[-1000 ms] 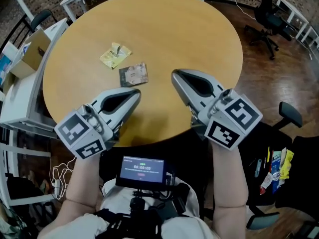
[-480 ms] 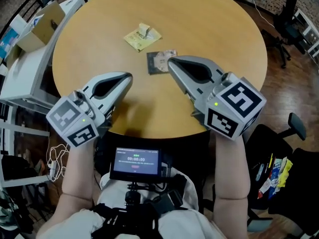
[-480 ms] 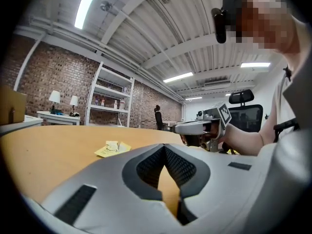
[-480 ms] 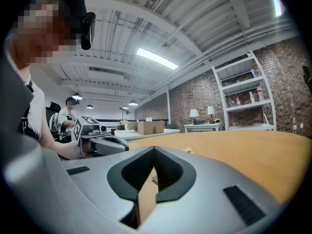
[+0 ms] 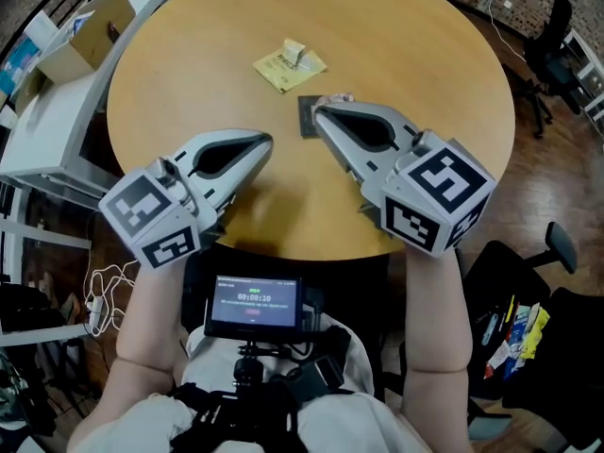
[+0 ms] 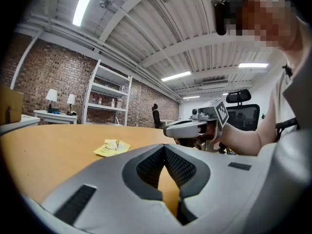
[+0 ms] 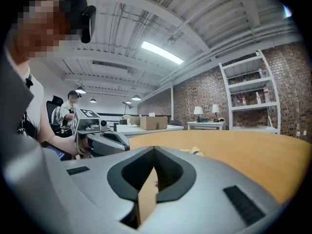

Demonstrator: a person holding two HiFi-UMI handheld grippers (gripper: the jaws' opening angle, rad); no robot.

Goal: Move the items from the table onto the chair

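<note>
A yellow packet (image 5: 290,64) lies on the round wooden table (image 5: 415,55); it also shows in the left gripper view (image 6: 111,148). Just nearer sits a dark square packet (image 5: 306,121), mostly covered by the tip of my right gripper (image 5: 318,111), which hovers over it, shut and holding nothing. My left gripper (image 5: 268,141) is lower left of it over bare table, also shut and holding nothing. At the lower right stands a black chair (image 5: 566,347) with several colourful packets (image 5: 527,321) on its seat.
A white desk with a cardboard box (image 5: 80,45) stands left of the table. Another black office chair (image 5: 557,22) is at the far right. A small screen (image 5: 253,305) hangs at the person's chest. Cables (image 5: 99,291) lie on the floor at left.
Both grippers have moved forward over the table. The right gripper's tip has come from beside the dark packet to over it. Both stayed shut.
</note>
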